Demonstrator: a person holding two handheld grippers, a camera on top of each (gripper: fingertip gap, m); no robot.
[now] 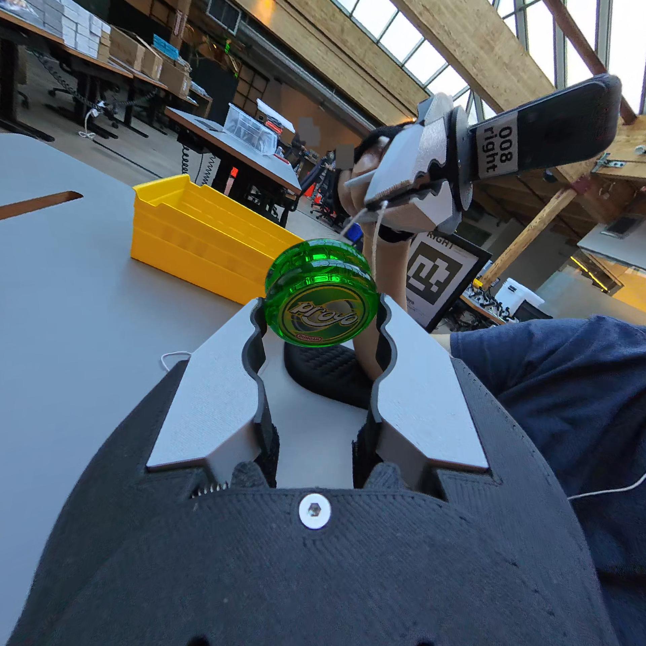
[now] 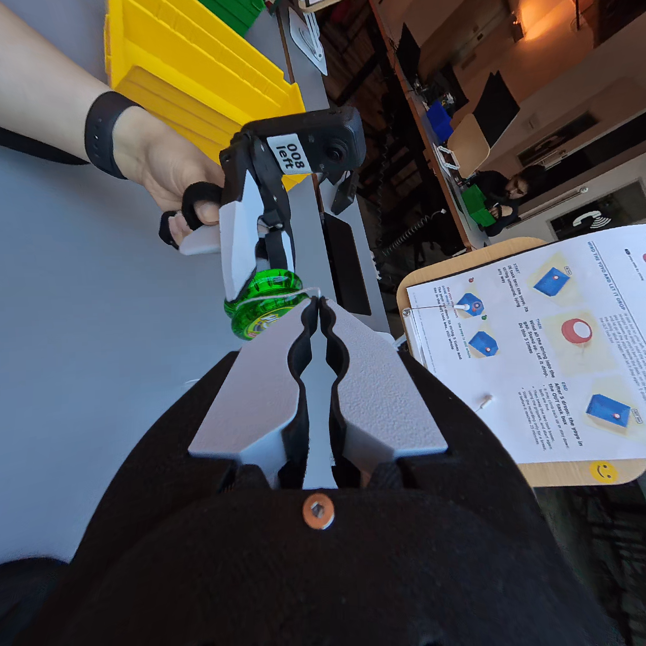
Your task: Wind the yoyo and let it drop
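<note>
Winding step: yoyo clamped in one gripper, string pinched in the other.

The green yoyo (image 1: 321, 292) sits between the fingertips of the left gripper (image 1: 321, 307), whose jaws stand partly open at the yoyo's width and press its two rims, holding it above the grey table (image 1: 70, 314). From its groove the white string (image 2: 279, 297) runs toward 1 o'clock in the left wrist view, up to the right gripper (image 2: 318, 300), whose jaws are closed with the string nipped at their very tips. To wind well, I judge the right gripper should circle the yoyo with the string taut and in line with the groove, while the left holds steady; slack would probably let turns slip off a rim. The yellow bin (image 1: 195, 230) lies at 10 o'clock from the yoyo, well apart.
</note>
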